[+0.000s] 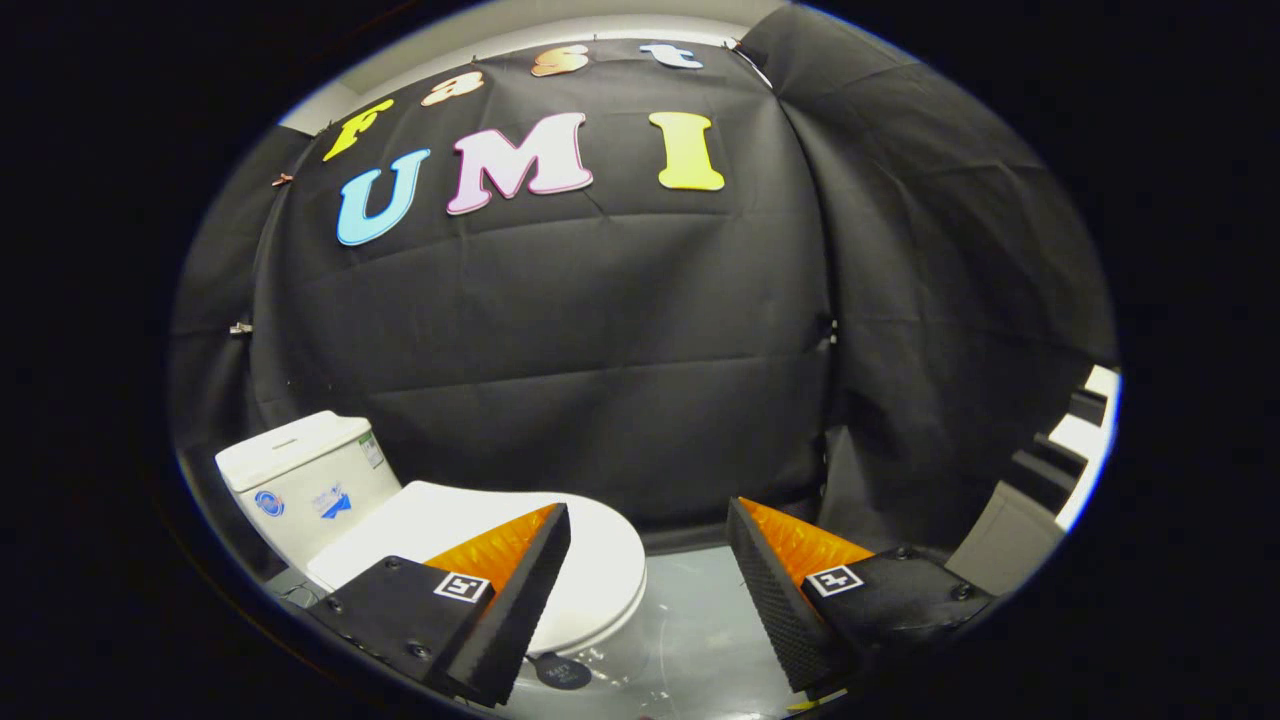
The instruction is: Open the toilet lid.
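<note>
Two fingers of the gripper (648,560) sit spread wide apart with nothing between them, just open air and a bit of floor. Going left to right: the toilet tank (305,480) sits far over on the left against the black cloth wall (600,350), with a couple of stickers on its front. Next comes the toilet lid (600,570), white and lying flat, so it's closed for now. The left finger (500,600) overlaps the lid from this angle, though I can't tell whether it's actually touching it or just hovering in front. A small dark round tag (562,670) lies on the grey floor (700,630) near the bowl's base. The right finger (790,590) hangs over bare floor, well apart from the toilet.
</note>
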Tool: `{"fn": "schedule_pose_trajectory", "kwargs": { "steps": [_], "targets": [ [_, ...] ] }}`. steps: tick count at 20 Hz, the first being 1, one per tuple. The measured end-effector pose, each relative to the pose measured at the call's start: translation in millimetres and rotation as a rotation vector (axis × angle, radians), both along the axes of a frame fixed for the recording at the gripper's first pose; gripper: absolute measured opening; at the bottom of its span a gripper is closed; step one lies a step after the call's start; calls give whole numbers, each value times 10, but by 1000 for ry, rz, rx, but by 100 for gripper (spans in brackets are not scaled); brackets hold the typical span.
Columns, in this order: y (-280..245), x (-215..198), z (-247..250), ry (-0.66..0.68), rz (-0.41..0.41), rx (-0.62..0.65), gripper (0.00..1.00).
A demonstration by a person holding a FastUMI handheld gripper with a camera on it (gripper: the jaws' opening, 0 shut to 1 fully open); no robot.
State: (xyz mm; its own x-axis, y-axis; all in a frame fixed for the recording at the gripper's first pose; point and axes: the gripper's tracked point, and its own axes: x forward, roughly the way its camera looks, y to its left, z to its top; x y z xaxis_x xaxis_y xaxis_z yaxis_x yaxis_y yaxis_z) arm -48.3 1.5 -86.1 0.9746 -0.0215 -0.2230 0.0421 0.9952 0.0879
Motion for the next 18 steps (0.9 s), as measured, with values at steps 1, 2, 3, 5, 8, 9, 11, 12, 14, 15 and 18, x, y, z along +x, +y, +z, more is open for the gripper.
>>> {"fn": "schedule_pose_trajectory", "kwargs": {
  "steps": [1,2,3,5,8,9,11,12,14,15,18],
  "targets": [
    [9,-42,-132,26,-2,7,99],
    [11,-79,-257,49,-2,15,99],
    [31,-116,-365,71,5,32,99],
    [123,-206,-566,120,32,77,99],
    [119,-290,-878,192,20,162,99],
    [121,-299,-962,218,11,195,99],
    [183,-293,-1103,253,10,281,99],
    [201,-336,-1159,271,14,329,99],
    [235,-379,-1196,282,18,438,97],
    [234,-390,-1215,294,10,489,97],
    [346,-396,-1359,353,-1,731,87]
  ]
}}
